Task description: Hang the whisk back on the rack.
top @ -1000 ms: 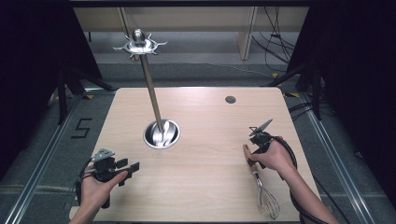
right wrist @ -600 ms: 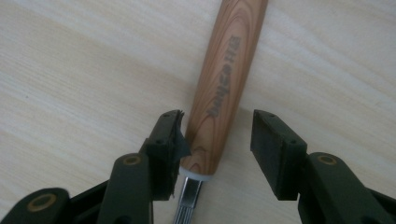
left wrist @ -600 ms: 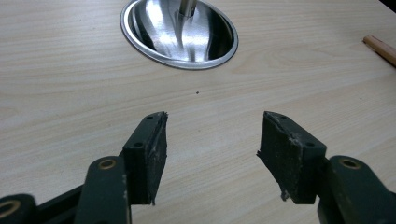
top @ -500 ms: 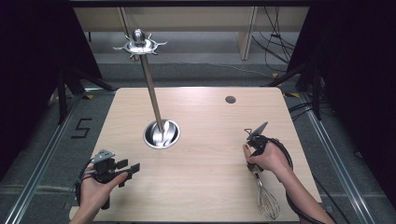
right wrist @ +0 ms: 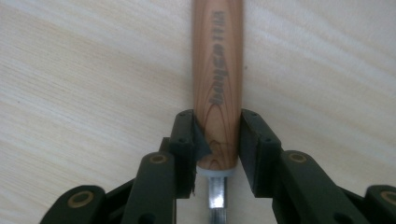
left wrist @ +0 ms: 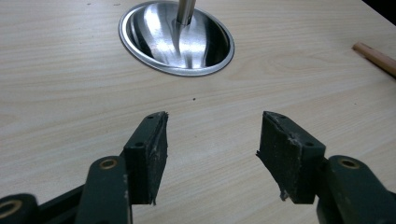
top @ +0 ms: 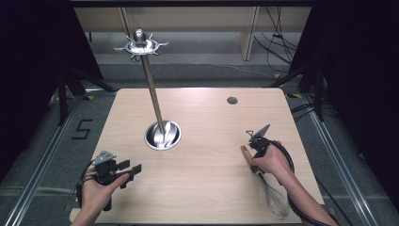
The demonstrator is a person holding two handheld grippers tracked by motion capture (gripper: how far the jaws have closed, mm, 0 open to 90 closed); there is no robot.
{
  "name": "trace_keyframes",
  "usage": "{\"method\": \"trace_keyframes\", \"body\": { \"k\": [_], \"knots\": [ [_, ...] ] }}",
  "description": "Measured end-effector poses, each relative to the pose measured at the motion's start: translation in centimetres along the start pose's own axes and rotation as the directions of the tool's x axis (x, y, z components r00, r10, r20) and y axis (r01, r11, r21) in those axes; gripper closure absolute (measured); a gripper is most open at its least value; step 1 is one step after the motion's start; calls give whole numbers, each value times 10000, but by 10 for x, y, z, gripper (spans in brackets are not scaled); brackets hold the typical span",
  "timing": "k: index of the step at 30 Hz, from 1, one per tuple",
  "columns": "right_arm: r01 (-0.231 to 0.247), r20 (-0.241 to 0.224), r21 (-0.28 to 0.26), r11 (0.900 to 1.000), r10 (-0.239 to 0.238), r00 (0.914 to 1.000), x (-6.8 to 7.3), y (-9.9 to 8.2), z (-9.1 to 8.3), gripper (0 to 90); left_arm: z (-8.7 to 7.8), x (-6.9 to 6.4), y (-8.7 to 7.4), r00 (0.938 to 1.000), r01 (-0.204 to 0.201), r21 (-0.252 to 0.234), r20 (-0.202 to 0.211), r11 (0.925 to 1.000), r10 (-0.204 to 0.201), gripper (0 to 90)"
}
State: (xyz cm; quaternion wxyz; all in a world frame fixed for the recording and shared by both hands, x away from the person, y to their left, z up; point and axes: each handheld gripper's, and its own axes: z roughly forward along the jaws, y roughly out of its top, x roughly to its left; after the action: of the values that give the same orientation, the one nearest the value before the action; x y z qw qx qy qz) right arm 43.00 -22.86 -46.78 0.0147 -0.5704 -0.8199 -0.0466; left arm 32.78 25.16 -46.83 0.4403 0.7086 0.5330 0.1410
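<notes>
The right hand-held gripper point(right wrist: 217, 135) is clamped on the wooden handle of a whisk point(right wrist: 218, 70) (its wire head lies blurred at 5 o'clock on the surface point(top: 207, 188) in the high view). The left hand-held gripper point(left wrist: 212, 154) is held with its jaws apart above bare wood at 7 o'clock. A steel utensil stand point(top: 163, 135) is located near the centre.

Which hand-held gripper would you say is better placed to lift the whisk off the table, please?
Right. The right hand-held gripper already has its jaws closed on the whisk at its wooden handle. The left hand-held gripper is open over bare table, nearer the metal stand than the whisk.
</notes>
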Motion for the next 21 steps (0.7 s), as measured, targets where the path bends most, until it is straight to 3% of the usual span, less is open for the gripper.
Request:
{"method": "trace_keyframes", "body": {
  "k": [1, 2, 3, 4, 5, 8, 9, 11, 12, 14, 15, 16, 17, 18, 19, 20, 21],
  "knots": [
    [471, 75, -544, 9974, -467, 9989, -4, -1, 1, 694, 0, 0, 0, 10000, -22, 50, 61, 10000, 21, 410],
    [471, 75, -544, 9974, -467, 9989, -4, -1, 1, 694, 0, 0, 0, 10000, -22, 50, 61, 10000, 21, 410],
    [-122, -113, -644, 9978, 115, 9999, -1, -3, -4, 694, 1, 0, 0, 10000, -26, 6, 52, 10000, 26, 410],
    [-122, -113, -644, 9978, 115, 9999, -1, -3, -4, 694, 1, 0, 0, 10000, 2, -12, 63, 10000, -2, 410],
    [389, -219, -1036, 9939, -414, 9989, -3, -4, -7, 694, 1, 0, 0, 10000, -3, -14, 67, 10000, 3, 410],
    [305, -142, -1219, 9921, -325, 9994, -1, -6, -12, 694, 1, 0, 0, 10000, -23, 17, 32, 10000, 23, 410],
    [701, -97, -1884, 9796, -732, 9973, -1, -7, -17, 694, 0, 0, 0, 10000, -32, 57, 57, 10000, 32, 409],
    [531, -107, -1820, 9819, -560, 9984, 0, -8, -21, 694, 0, 0, 0, 10000, 18, 31, 87, 10000, -18, 409],
    [553, -234, -2238, 9731, -621, 9978, 3, -11, -30, 694, 0, 1, 0, 10000, -27, 11, 51, 10000, 26, 409],
    [648, -284, -2406, 9685, -737, 9969, 3, -13, -32, 694, 0, 0, 0, 10000, 11, -33, 68, 10000, -11, 409],
    [905, -400, -3031, 9486, -1075, 9934, 3, -15, -35, 694, 0, 0, 0, 10000, 11, -7, 67, 10000, -11, 409],
    [1057, -375, -3307, 9378, -1250, 9914, 3, -16, -37, 694, 0, 1, 0, 10000, -32, 32, 49, 10000, 31, 409],
    [1267, -464, -3928, 9108, -1572, 9865, 3, -20, -45, 694, 1, 0, 0, 10000, 14, 33, 90, 10000, -14, 408],
    [1267, -464, -3928, 9108, -1572, 9865, 3, -20, -45, 694, 1, 0, 0, 10000, 14, 33, 90, 10000, -14, 408],
    [1642, -423, -4385, 8836, -2028, 9783, 2, -22, -47, 694, 0, 0, 0, 10000, 2, 29, 86, 10000, -3, 408],
    [1876, -473, -4688, 8632, -2366, 9705, 2, -23, -50, 694, 1, 0, 0, 10000, -1, -7, 56, 10000, 1, 408],
    [2043, -442, -5203, 8292, -2650, 9632, 2, -26, -54, 694, 1, 0, 0, 10000, -8, 39, 92, 10000, 7, 408]
  ]
}}
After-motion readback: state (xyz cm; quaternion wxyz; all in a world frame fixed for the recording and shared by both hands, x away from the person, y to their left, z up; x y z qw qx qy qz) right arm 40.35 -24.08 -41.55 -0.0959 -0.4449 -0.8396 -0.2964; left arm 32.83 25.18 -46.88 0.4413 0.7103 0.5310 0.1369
